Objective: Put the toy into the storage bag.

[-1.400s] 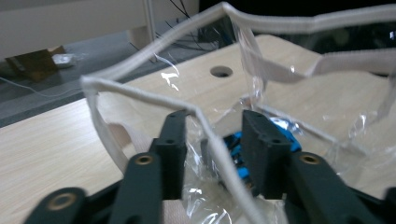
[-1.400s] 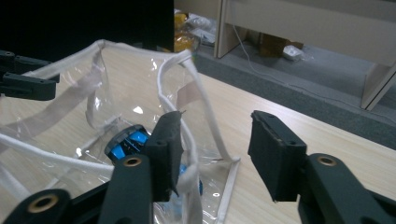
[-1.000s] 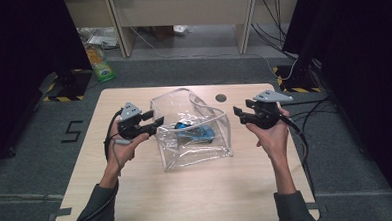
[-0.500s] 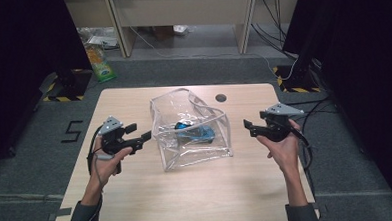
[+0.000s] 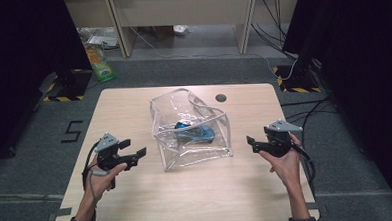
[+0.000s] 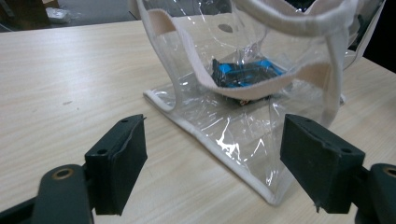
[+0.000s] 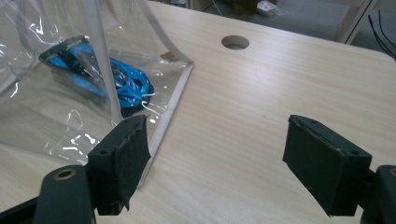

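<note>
A clear plastic bag [image 5: 192, 130] with pale fabric trim stands in the middle of the wooden table [image 5: 133, 105]. Inside it lies a blue and black toy car [image 5: 194, 132], which I also see through the plastic as the car [image 6: 245, 74] and the car [image 7: 95, 72]. My left gripper [image 5: 133, 149] hovers open to the left of the bag, apart from it, with the bag [image 6: 261, 88] ahead of its jaws. My right gripper [image 5: 253, 143] is open to the right of the bag, its jaws empty, the bag's corner [image 7: 175, 88] just beyond them.
A round cable hole [image 5: 221, 97] sits in the table behind the bag. Past the table's far edge is a grey floor with a green packet [image 5: 98, 62], desk legs and cables [image 5: 292, 71]. Bare tabletop lies in front of the bag and at both sides.
Both grippers have drawn back from the bag toward the near side of the table and outward. The bag has been let go and stands on its own.
</note>
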Available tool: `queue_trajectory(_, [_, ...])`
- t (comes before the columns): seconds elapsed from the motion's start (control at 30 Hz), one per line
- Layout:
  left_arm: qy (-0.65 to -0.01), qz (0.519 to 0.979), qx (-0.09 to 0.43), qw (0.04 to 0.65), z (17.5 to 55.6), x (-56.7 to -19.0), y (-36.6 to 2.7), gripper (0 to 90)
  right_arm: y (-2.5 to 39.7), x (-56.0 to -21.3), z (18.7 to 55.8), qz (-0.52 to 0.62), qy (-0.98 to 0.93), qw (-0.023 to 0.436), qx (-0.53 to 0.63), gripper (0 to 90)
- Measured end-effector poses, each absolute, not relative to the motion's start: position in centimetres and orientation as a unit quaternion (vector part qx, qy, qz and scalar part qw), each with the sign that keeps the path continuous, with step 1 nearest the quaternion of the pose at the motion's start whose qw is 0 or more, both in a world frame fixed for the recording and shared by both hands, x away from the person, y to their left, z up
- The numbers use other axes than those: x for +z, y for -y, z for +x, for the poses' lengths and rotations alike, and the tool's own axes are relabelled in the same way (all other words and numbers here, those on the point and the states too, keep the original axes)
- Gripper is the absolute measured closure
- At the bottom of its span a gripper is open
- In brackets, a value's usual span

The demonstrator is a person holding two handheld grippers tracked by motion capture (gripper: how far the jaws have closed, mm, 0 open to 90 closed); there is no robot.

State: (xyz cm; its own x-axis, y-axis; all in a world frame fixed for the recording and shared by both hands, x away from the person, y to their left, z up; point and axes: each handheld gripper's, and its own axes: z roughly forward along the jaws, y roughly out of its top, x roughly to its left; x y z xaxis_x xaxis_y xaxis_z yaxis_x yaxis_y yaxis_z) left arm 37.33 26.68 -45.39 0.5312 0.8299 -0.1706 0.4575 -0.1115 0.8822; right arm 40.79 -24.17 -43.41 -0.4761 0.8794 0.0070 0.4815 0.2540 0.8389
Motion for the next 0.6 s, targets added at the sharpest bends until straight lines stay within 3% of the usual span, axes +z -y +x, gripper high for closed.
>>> queue_trajectory(0.6, [-0.460,0.754,0.181,0.433,35.8,-50.8,-26.6,20.6,25.1,-47.2,37.7,0.459,-0.759,0.224,0.405,21.0])
